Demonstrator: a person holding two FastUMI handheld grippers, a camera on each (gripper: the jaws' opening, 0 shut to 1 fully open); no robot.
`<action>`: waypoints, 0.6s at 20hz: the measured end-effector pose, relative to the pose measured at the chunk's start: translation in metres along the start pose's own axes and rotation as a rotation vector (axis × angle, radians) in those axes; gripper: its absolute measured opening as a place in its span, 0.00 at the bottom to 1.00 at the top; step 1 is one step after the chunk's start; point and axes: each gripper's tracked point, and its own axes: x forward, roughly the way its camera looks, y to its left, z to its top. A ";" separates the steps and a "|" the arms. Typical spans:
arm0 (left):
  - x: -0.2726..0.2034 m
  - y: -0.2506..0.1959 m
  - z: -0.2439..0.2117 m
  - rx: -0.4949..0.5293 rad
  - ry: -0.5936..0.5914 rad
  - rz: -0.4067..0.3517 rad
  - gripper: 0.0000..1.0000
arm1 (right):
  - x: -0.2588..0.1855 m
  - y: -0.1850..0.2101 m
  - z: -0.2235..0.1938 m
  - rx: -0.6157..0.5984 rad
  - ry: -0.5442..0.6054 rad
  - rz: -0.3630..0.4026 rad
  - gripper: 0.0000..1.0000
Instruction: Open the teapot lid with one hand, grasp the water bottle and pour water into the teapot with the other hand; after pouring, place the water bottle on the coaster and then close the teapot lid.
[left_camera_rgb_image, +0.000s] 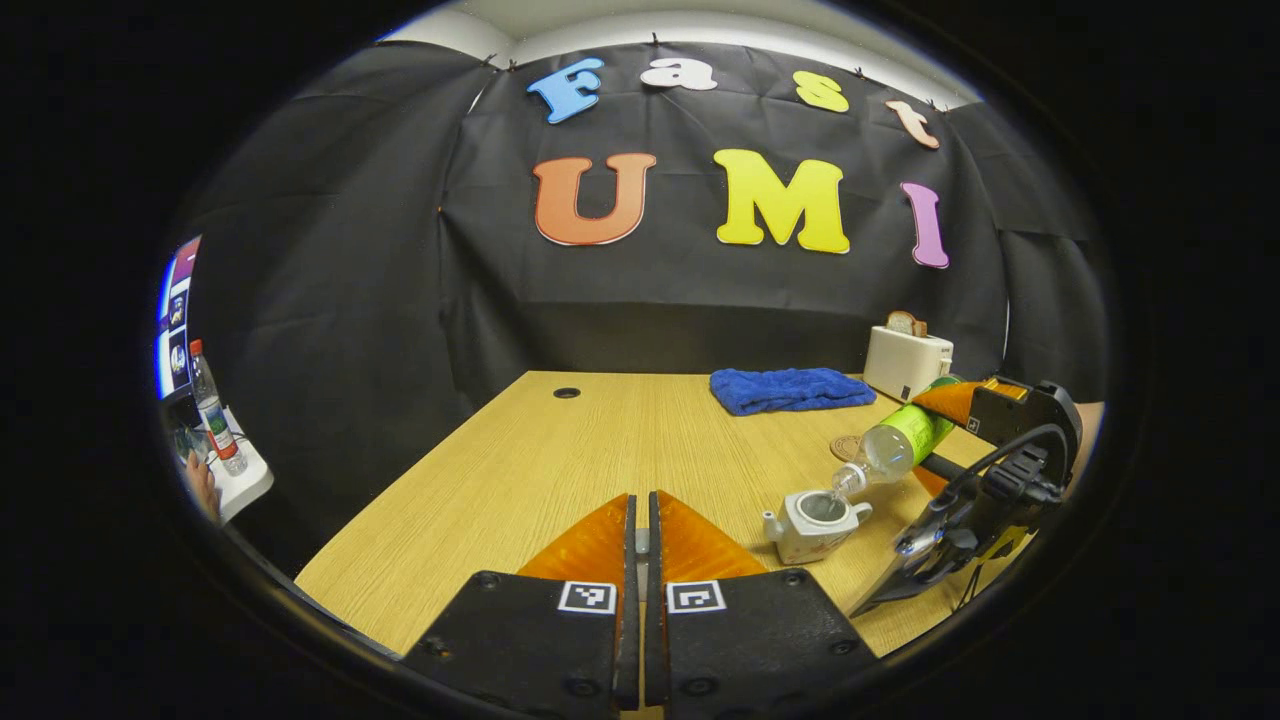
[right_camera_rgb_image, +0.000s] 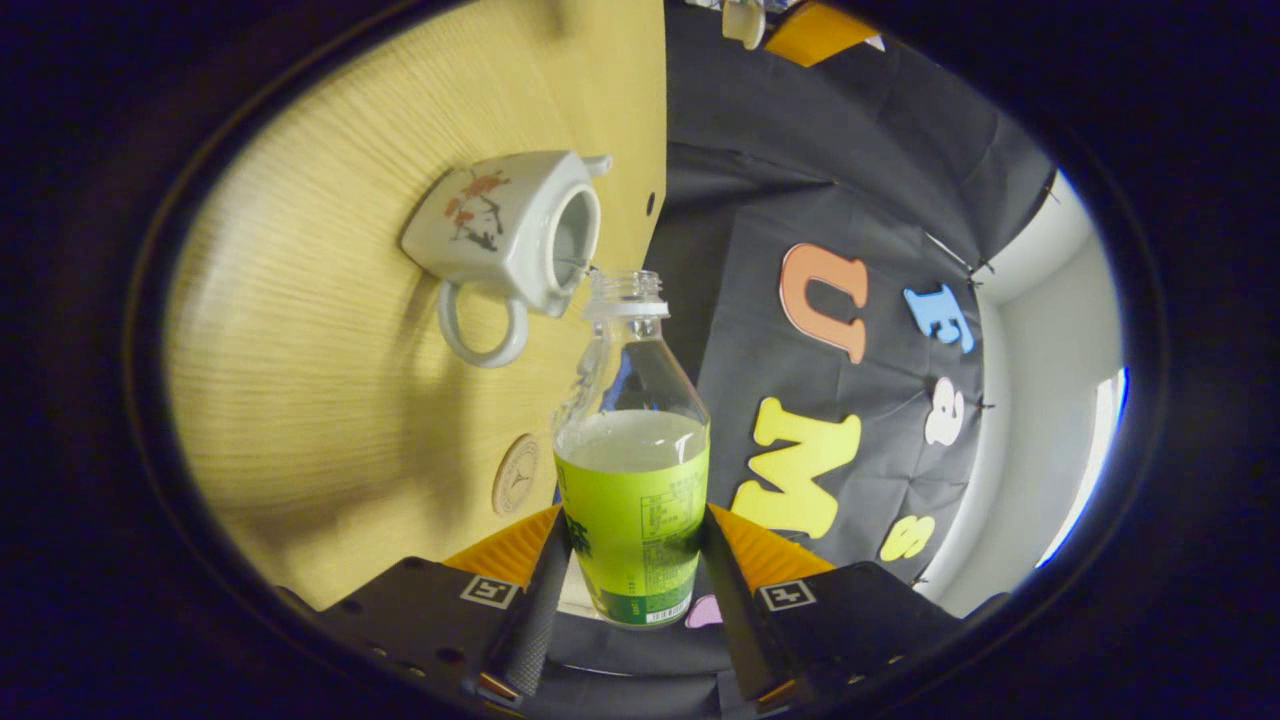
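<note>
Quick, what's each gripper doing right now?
Left gripper: shut; what it holds, if anything, cannot be told.
Right gripper: shut on the bottle, tipped over the open teapot.

Bare table (left_camera_rgb_image: 520, 470) left of teapot (left_camera_rgb_image: 812, 522) (towel (left_camera_rgb_image: 790, 389) behind).

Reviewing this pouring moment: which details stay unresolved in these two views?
- Teapot lid: the left gripper looks shut, but its fingertips hide whatever they pinch.
- Water level in the teapot: too small in the left gripper view; its rim blocks the inside in the right gripper view.
- Coaster: partly behind the water bottle, held by the right gripper.
</note>
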 end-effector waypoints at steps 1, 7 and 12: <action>0.000 0.000 -0.001 0.003 0.000 0.001 0.05 | -0.001 -0.003 0.002 -0.013 -0.004 -0.014 0.72; 0.001 0.002 0.002 0.004 -0.009 0.012 0.05 | -0.002 -0.022 0.002 -0.118 -0.002 -0.108 0.72; 0.002 0.002 0.001 0.001 -0.004 0.015 0.05 | -0.004 -0.023 0.002 -0.139 -0.016 -0.127 0.73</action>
